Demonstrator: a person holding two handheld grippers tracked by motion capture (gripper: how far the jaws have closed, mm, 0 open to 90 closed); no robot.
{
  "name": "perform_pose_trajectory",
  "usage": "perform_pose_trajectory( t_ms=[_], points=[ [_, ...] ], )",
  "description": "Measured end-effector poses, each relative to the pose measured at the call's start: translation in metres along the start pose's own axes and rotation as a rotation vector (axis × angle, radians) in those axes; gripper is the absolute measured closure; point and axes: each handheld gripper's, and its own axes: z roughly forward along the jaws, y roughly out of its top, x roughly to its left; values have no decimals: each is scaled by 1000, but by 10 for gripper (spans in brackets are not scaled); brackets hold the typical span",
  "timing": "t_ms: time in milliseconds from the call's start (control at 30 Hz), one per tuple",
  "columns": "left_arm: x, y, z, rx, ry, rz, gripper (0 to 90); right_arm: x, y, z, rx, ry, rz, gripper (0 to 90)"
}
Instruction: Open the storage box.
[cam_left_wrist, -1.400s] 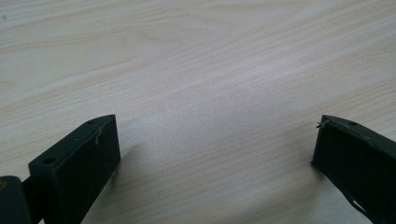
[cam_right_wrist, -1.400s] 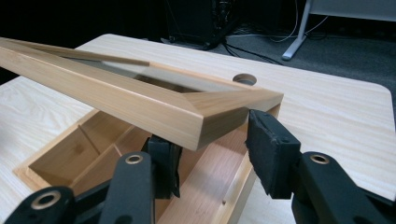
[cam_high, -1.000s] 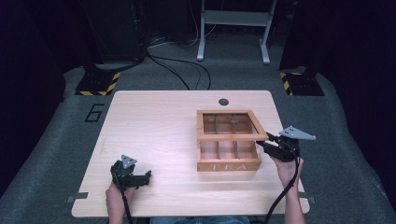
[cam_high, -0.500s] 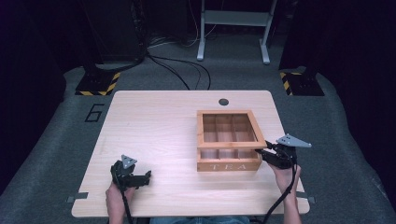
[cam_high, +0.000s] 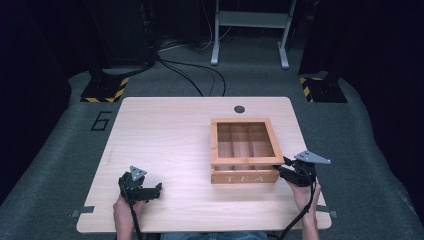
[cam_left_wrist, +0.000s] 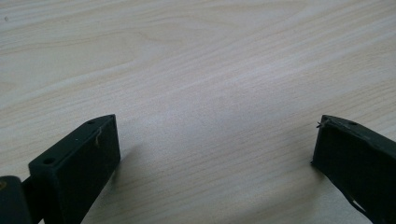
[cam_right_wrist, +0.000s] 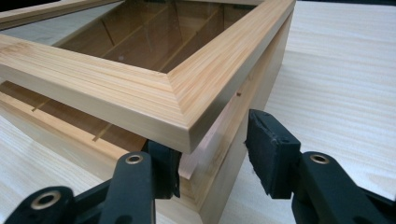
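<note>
I see the wooden tea box (cam_high: 244, 155) on the right half of the counter (cam_high: 165, 145), its glass lid (cam_right_wrist: 140, 88) slightly raised. My right gripper (cam_high: 289, 172) has its fingers (cam_right_wrist: 273, 149) clamped on the box's near right corner. My left gripper (cam_high: 150, 190) rests near left, fingers (cam_left_wrist: 79, 158) spread on nothing.

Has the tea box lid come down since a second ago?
Yes. The glass-paned lid has lowered toward the tea box, now nearly covering its compartments, though a gap remains at the near right corner, where the right gripper is.
</note>
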Motion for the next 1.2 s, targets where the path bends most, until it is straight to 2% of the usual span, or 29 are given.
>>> perform_pose_trajectory(
  t_ms=[500, 667, 733, 833, 933, 1000, 1200],
  points=[
    [0, 0, 0, 0, 0, 0, 4, -5, -11, -10, 8, 12, 33, 487],
    [0, 0, 0, -2, 3, 1, 4, -7, -16, -16, 11, 36, 64, 447],
    [0, 0, 0, 0, 0, 0, 4, -7, -19, -16, 49, 30, 49, 415],
    [0, 0, 0, 1, -1, 0, 4, -7, -27, -14, 88, 45, 47, 381],
    [1, 0, 0, 6, -7, -1, 4, -10, -33, -16, 82, 68, 63, 314],
    [0, 0, 0, 5, -7, -1, 4, -11, -37, -17, 90, 63, 76, 249],
    [1, 0, 0, 2, -7, -5, 4, -19, -56, -17, 138, 29, 95, 159]
  ],
)
